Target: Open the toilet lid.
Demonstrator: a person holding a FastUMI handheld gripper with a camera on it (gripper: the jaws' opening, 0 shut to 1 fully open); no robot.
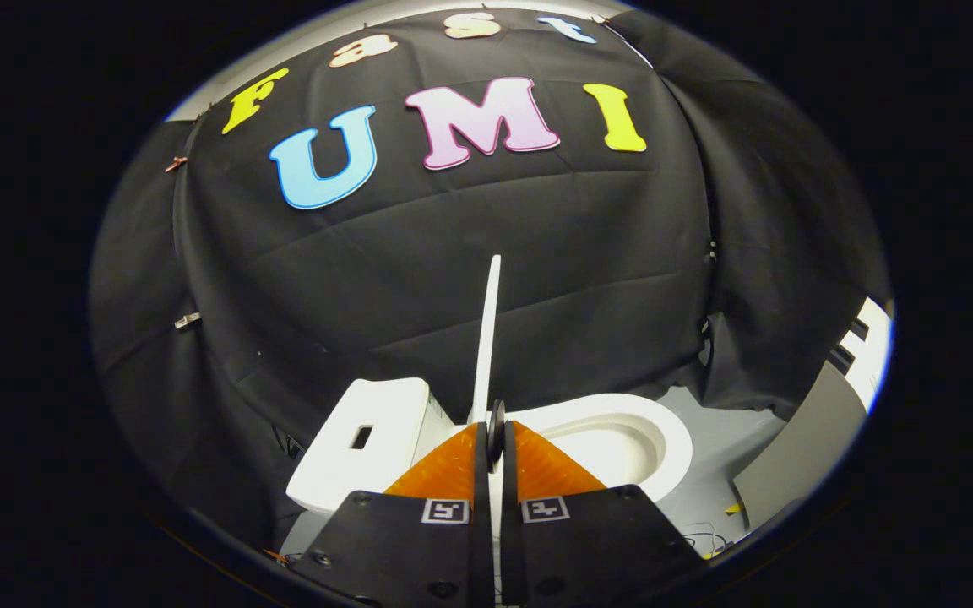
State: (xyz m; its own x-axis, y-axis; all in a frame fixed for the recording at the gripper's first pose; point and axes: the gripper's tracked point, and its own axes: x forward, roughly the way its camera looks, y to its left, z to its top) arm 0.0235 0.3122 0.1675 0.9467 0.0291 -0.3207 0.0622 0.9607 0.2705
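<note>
Between gripper (496,431) fingers, upright lid (487,338) edge-on

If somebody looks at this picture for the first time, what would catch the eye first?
Probably the white toilet lid, seen edge-on and standing nearly upright, clamped between the fingers of the gripper. Next, the open toilet bowl just beyond the fingers on one side, and the white tank on the other.

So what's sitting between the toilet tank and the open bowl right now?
The raised toilet lid, seen edge-on and standing upright, lies between the tank and the bowl in the gripper view. The gripper is closed on the lid's lower edge.
</note>
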